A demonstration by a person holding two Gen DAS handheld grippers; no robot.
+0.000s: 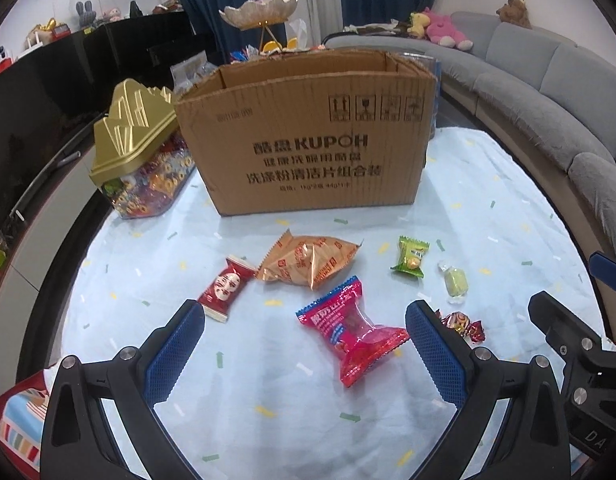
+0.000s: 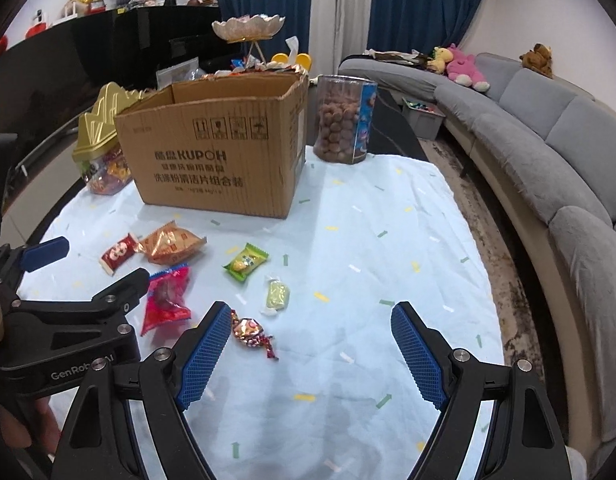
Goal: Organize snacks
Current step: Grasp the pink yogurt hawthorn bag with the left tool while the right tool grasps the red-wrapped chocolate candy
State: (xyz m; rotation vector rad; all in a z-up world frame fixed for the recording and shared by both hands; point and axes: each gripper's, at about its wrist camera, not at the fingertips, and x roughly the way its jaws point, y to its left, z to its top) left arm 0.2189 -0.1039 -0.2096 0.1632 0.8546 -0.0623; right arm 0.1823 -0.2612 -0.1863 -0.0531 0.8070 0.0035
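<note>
- Left wrist view: left gripper [image 1: 306,354] spread wide, nothing held, hovering low over the pink packet [image 1: 353,338], which lies flat on the tablecloth [image 1: 487,208] between the blue pads.
- Right gripper [image 2: 311,354] also wide open and empty; foil candy [image 2: 252,332] sits just beside its left pad, not centred between the fingers.
- Other loose snacks, all on the cloth in front of the cardboard box [image 1: 308,136]: red packet [image 1: 226,288], orange bag [image 1: 308,262], green packet [image 1: 409,258], pale green candy [image 1: 455,282]. Box is open-topped, likely the drop target.
- Risk: pink packet is slick film and pinched at the waist; closing on an inflated end could squirt it sideways or pop it.
- Risk: foil candy is off-centre for the right tool; closing as is would likely nudge it away or catch only the twisted tail.
- Risk: the two tools sit close together, side by side; reaching for neighbouring snacks together could make them collide.
- Risk: pads dragging low could bunch the cloth and shift the light wrappers.
- Risk: box wall is tall; a low carry could clip the rim and drop the snack outside, near the gold-lidded jar [image 1: 136,148].
</note>
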